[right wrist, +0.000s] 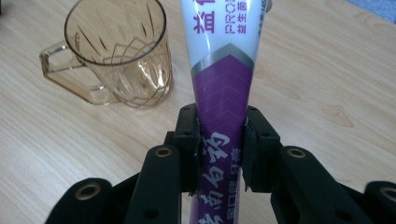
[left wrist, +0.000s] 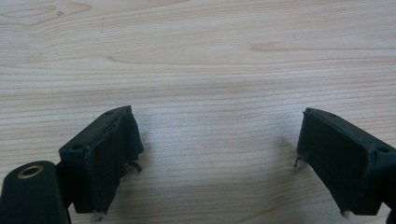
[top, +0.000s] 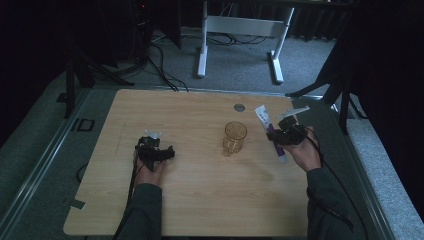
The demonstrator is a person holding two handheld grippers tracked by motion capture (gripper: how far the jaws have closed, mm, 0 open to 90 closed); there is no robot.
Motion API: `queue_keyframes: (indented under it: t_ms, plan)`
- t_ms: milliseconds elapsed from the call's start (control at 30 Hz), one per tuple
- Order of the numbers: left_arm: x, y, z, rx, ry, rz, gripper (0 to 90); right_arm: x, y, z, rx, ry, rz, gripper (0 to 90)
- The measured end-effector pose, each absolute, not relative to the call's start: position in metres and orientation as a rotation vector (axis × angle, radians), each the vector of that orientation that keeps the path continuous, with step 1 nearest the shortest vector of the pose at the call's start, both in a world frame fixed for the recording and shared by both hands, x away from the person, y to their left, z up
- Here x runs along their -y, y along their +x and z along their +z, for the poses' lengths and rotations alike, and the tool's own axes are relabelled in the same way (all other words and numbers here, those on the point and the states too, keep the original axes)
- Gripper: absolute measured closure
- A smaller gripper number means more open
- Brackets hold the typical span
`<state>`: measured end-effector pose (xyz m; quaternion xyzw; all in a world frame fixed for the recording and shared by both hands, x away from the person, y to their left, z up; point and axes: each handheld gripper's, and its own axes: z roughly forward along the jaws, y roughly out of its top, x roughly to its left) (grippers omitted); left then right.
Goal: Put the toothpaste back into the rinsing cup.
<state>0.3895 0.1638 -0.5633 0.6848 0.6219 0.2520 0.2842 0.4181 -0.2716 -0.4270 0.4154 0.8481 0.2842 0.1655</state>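
A white and purple toothpaste tube (top: 269, 131) (right wrist: 219, 88) lies between the jaws of my right gripper (top: 286, 134) (right wrist: 220, 140), which is shut on its purple part at the table's right side. An amber glass mug (top: 234, 138) (right wrist: 114, 51) with a handle stands upright just left of the tube, apart from it. My left gripper (top: 152, 150) (left wrist: 212, 158) rests at the left of the table, open, with bare wood between its jaws.
The light wooden table (top: 190, 195) has a round grey grommet (top: 239, 107) near its far edge. Beyond the table are a white desk frame (top: 240, 30) and cables on grey carpet. Dark stands flank both far corners.
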Motion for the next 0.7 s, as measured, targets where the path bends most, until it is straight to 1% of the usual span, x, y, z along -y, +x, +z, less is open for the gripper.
queue_keyframes:
  t_ms: [700]
  plan:
    - [-0.1638, 0.3895, -0.5633, -1.664, 1.833, 0.674, 11.3, 0.2688, 0.4179, -0.4240, -2.310, 1.179, 0.947, 71.4]
